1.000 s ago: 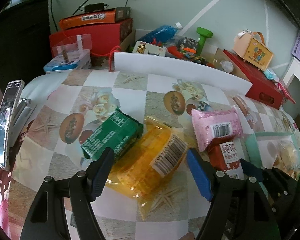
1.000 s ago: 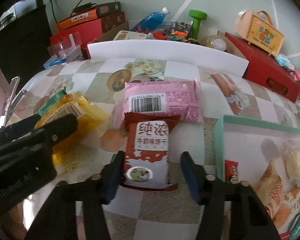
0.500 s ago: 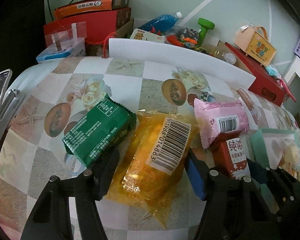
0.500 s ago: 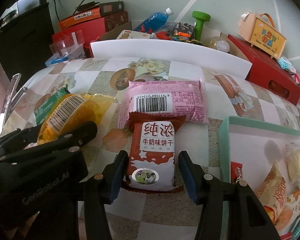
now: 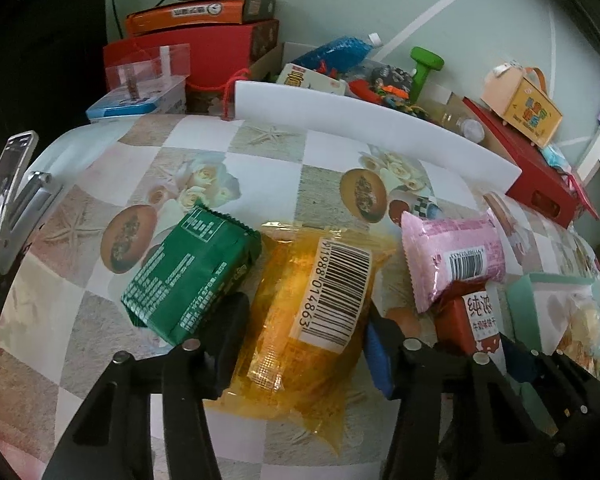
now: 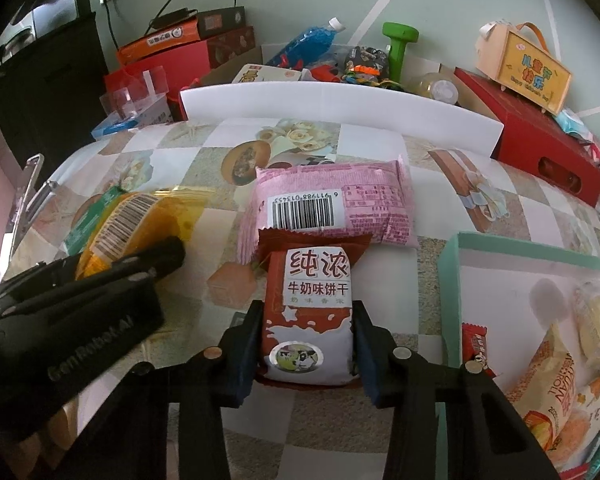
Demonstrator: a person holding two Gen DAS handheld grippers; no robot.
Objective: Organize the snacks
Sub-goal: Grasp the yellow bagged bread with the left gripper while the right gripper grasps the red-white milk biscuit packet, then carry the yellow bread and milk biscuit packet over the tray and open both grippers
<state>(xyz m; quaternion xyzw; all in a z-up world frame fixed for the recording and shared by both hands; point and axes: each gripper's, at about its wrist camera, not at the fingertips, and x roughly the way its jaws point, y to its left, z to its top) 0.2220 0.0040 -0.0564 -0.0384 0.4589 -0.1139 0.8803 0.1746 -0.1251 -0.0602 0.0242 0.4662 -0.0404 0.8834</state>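
Two hand-held grippers have just been closing: the right hand-held gripper (image 6: 306, 354) is clamped on the red biscuit pack (image 6: 308, 312), the left hand-held gripper (image 5: 302, 344) flanks the yellow pack (image 5: 312, 320), contact unclear. Both packs lie on the surface (image 6: 380, 148), beside the tray (image 6: 452, 272).

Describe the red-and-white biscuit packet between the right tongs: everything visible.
The biscuit packet is a glossy plastic pillow pack, dark red with a white label panel, red Chinese characters, a milk-splash print and a small cow emblem near its near end. It lies flat on the patterned tablecloth, long axis running away from the camera. Its crimped far end overlaps the pink packet. The right tongs are shut on its near end, pads pressing both long sides.
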